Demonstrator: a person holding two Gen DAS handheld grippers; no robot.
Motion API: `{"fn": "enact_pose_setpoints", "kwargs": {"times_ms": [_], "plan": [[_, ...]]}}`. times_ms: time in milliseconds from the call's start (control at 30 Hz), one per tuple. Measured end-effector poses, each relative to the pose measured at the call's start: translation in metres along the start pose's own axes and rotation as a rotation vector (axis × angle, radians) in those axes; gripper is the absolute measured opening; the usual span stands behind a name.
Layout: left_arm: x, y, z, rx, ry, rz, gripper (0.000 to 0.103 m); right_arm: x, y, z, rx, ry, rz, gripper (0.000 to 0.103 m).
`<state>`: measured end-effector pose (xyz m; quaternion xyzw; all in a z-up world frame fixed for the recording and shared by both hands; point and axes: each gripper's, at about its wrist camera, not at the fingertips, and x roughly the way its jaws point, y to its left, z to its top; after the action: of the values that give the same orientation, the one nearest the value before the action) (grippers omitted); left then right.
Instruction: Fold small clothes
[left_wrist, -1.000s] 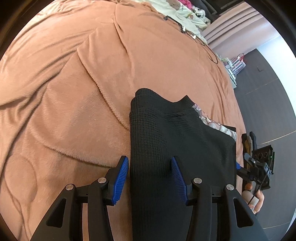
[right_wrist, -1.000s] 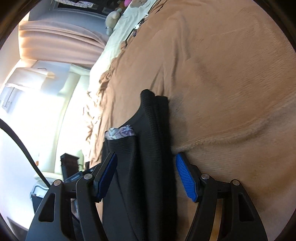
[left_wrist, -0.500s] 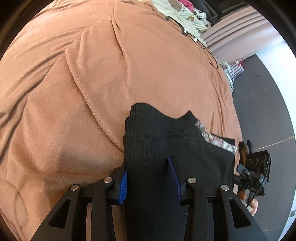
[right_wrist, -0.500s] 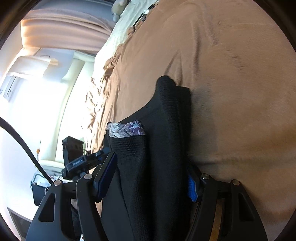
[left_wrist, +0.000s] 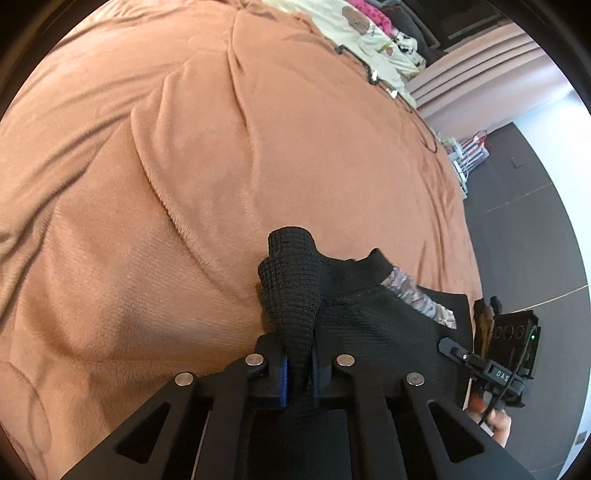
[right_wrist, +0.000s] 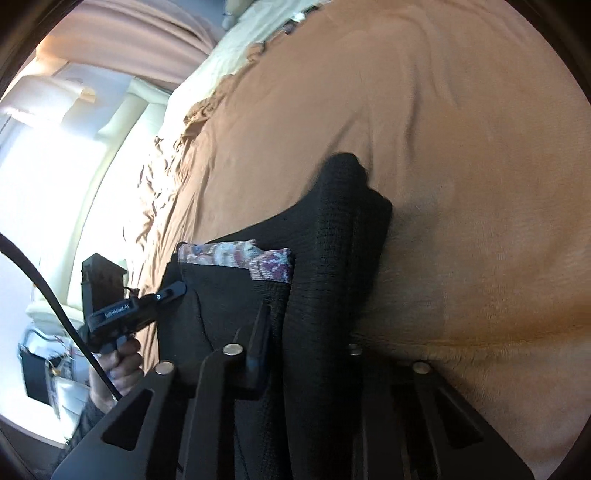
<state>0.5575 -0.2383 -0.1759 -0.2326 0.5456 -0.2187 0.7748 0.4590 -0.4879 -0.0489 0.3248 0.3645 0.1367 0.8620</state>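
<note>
Left tool (left_wrist: 298, 369): clamped on bunched edge of black garment (left_wrist: 369, 325).
Right tool (right_wrist: 306, 354): pinched on garment's other edge fold.
Garment: on bed blanket (left_wrist: 184, 184), near edge; long axis runs away from the tools, patterned lining (right_wrist: 236, 258) showing.

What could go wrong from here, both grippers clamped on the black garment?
1. The left gripper pinches only a bunched ridge of the black garment; it may slip out when lifted.
2. The right gripper grips thick layers; the patterned lining could shift, skewing the fold.
</note>
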Motion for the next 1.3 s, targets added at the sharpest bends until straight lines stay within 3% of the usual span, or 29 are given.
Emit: {"fn": "enact_pose_setpoints", "kwargs": {"times_ms": [300,533,867,1300], "plan": [[-0.044,-0.022,-0.004,0.04,-0.072,-0.102,0.006,-0.031,0.033,-0.026,-0.07,-0.129,-0.006,0.012],[-0.081,-0.035,-0.023,0.039,-0.127,-0.189,0.006,-0.055,0.074,-0.063,-0.125,-0.23,-0.08,0.011],[-0.133,-0.048,-0.041,0.067,-0.179,-0.285,0.006,-0.105,0.136,-0.137,-0.225,-0.346,-0.127,0.011],[-0.239,-0.07,-0.093,0.134,-0.304,-0.382,0.006,-0.175,0.21,-0.234,-0.36,-0.461,-0.13,0.011]]}}
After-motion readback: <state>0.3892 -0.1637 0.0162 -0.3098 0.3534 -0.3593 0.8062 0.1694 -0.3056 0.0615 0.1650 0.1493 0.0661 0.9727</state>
